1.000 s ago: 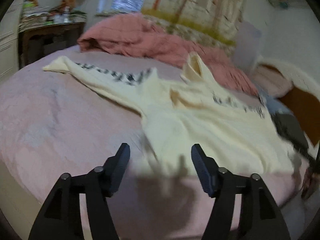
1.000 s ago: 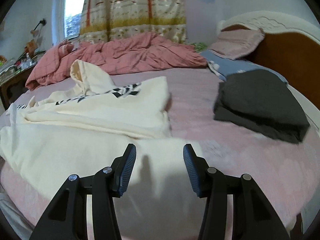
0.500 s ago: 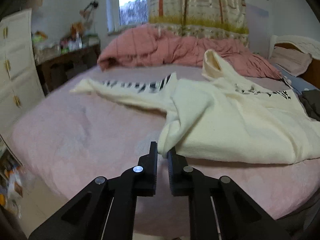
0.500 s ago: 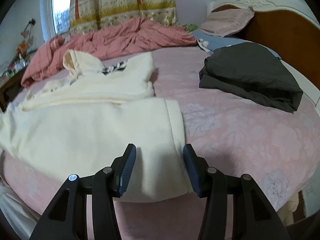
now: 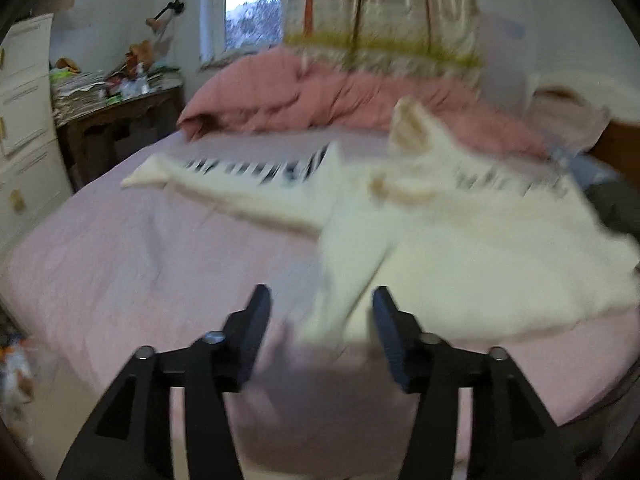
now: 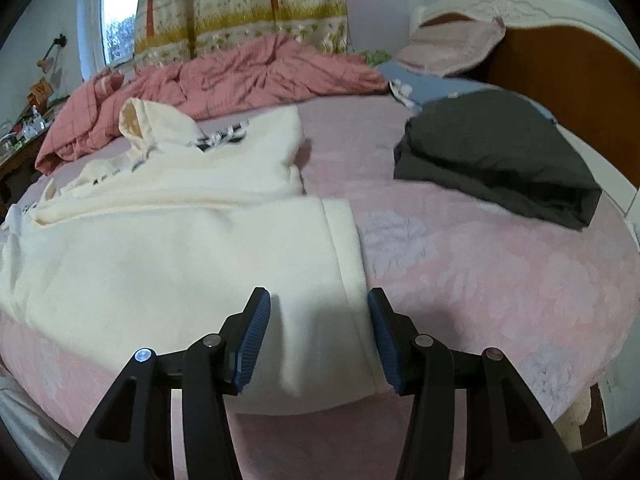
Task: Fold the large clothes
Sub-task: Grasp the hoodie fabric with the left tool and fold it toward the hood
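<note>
A cream hoodie (image 5: 460, 240) with black lettering lies spread on the pink bed (image 5: 140, 260), one sleeve stretched out to the left and the hood standing up. My left gripper (image 5: 320, 320) hovers at its near left corner. Its jaws are opening, and the blurred corner of the cloth hangs loose between them, untouched by the pads. In the right wrist view the hoodie (image 6: 180, 248) lies with its ribbed hem toward me. My right gripper (image 6: 319, 320) stands open just above that hem's right corner and grips nothing.
A folded dark garment (image 6: 492, 160) sits on the bed to the right, near the wooden headboard (image 6: 560, 60) and a pillow (image 6: 452, 44). A bunched pink quilt (image 6: 240, 76) lies behind the hoodie. A cluttered desk (image 5: 112, 120) and white drawers (image 5: 24, 120) stand left of the bed.
Half a second ago my left gripper was shut on the hoodie's corner; now its jaws have spread and let the cloth go. The right gripper stays open over the hem.
</note>
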A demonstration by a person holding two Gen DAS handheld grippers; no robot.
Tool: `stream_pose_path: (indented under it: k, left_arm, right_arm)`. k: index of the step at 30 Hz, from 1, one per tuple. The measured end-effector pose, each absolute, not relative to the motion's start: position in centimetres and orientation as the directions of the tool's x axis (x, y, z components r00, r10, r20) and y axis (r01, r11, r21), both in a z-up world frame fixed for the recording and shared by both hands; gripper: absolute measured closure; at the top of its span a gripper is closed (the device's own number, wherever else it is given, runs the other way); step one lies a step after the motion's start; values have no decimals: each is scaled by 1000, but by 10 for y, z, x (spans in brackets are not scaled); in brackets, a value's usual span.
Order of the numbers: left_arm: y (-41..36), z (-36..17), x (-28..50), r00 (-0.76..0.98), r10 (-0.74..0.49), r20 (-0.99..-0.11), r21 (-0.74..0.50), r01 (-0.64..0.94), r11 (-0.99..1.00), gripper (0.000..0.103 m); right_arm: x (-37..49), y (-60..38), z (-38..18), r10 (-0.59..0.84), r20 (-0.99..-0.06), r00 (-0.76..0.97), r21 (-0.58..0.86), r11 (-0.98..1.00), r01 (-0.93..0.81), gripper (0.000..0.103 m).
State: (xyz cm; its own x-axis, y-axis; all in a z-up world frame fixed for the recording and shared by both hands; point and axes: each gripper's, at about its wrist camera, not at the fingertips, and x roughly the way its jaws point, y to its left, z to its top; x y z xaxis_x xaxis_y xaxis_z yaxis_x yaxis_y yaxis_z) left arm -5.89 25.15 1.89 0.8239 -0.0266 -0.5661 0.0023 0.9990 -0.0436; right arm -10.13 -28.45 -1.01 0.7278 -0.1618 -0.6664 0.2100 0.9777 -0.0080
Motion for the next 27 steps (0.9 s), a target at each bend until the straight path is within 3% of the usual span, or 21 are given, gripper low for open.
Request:
stream_pose_path:
  k: [3,6,7,8,9,11,14,16,18,21,24,26,27]
  left_arm:
    - [252,38,-36,831,-92,-549,-123,28,992,38]
    - [255,32,1,784,-119,-609,-167,20,986,38]
    - [258,22,17,740,-178,-648,-225,36,974,41]
    - [263,14,28,701,-247,-669,-292,57,955,55]
    - [267,7,33,686,-273,-675,-332,48,942,83]
    - [272,9,27,717,-303,-627,-373,65,926,89]
    - [266,41,-16,855,-258,-450,-319,116,941,90]
    - [260,54,-42,905,-189,-381,-246,97,964,91]
    - [263,45,-45,904,-97,-415,-179,24,984,93]
    - [298,-6,-29,832,-63,-552,-246,-90,965,98]
    - [307,-27,-27,809,-86,-581,-275,-96,957,98]
    - [296,-19,-32,825,-40,-564,-205,-93,974,91]
    - [294,-15,-34,829,-20,-559,-188,-103,977,79]
  right_arm:
    - [-101,-275,-7,-160,-652,741,-23,981,192,51]
    - [-101,-269,-6,-164,-646,746,-41,983,180,51]
    - [-101,-269,-7,-168,-646,744,-51,983,178,51]
    - [-101,-269,-7,-170,-648,743,-53,983,178,51]
    - [-102,-269,-8,-169,-649,742,-52,983,178,51]
    - [-102,-272,-9,-162,-656,737,-41,983,179,51]
    - [-101,-274,-11,-156,-663,733,-34,983,179,51]
    - [-100,-273,-11,-154,-660,735,-35,984,175,51]
    - [-100,-270,-11,-149,-661,735,-40,986,164,51]
    - [-96,-266,-16,-181,-677,713,-82,982,172,51]
    - [-95,-266,-17,-180,-680,711,-89,983,163,51]
    - [-96,-266,-17,-181,-680,710,-90,982,165,51]
    - [-96,-266,-16,-183,-679,711,-89,982,168,51]
